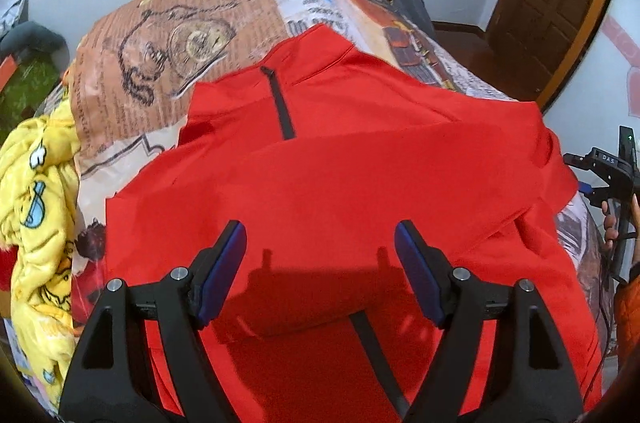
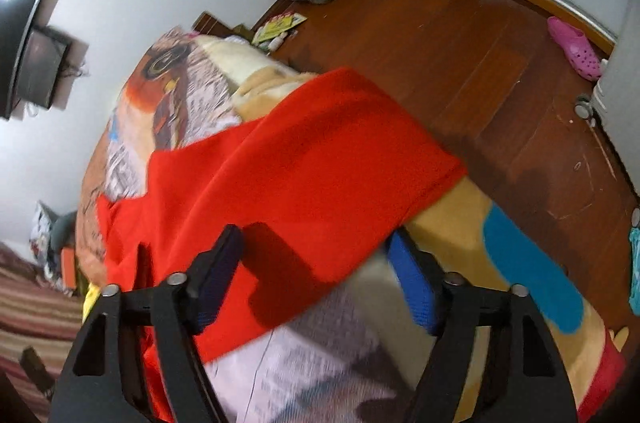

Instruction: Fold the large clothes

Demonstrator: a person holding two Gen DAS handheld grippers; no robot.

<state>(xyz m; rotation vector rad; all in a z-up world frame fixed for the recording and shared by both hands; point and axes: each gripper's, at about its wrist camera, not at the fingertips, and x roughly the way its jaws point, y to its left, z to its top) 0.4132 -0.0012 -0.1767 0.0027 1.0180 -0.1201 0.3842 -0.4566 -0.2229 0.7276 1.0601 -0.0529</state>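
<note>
So the red top (image 1: 332, 183) is lying spread out on the bed (image 1: 160, 63), collar and short dark zip pointing away from the left gripper (image 1: 320, 263), hem end coming toward the camera. Long axis is running pretty much straight out from the left fingers (image 1: 224, 271), collar to hem. A sleeve looks to be already folded in across the body, going by the fold edge crossing the chest just below the zip, though I can't say that for sure.

Left fingers are standing well apart with nothing between them, hovering right over the lower body of the top, casting their shadow on it.

Right gripper (image 2: 316, 275) is working the side edge. In its view a red panel, sleeve or side of the top, is draping toward the edge of the bed, and its lower edge is passing between the fingers (image 2: 218, 279). They're apart too, and I'm not seeing the pads pressing on the cloth, so I'm calling it not gripped yet. That view is a bit smeared, so take it loosely.

My read: the right hand is the one nearer a graspable edge, the left is sitting over flat cloth with no edge to pinch. Next move probably depends on the right one pinching that loose edge and carrying it across the long axis.

Fabric is looking soft, fleecy, bright red, fairly smooth with a few creases on the right.
</note>
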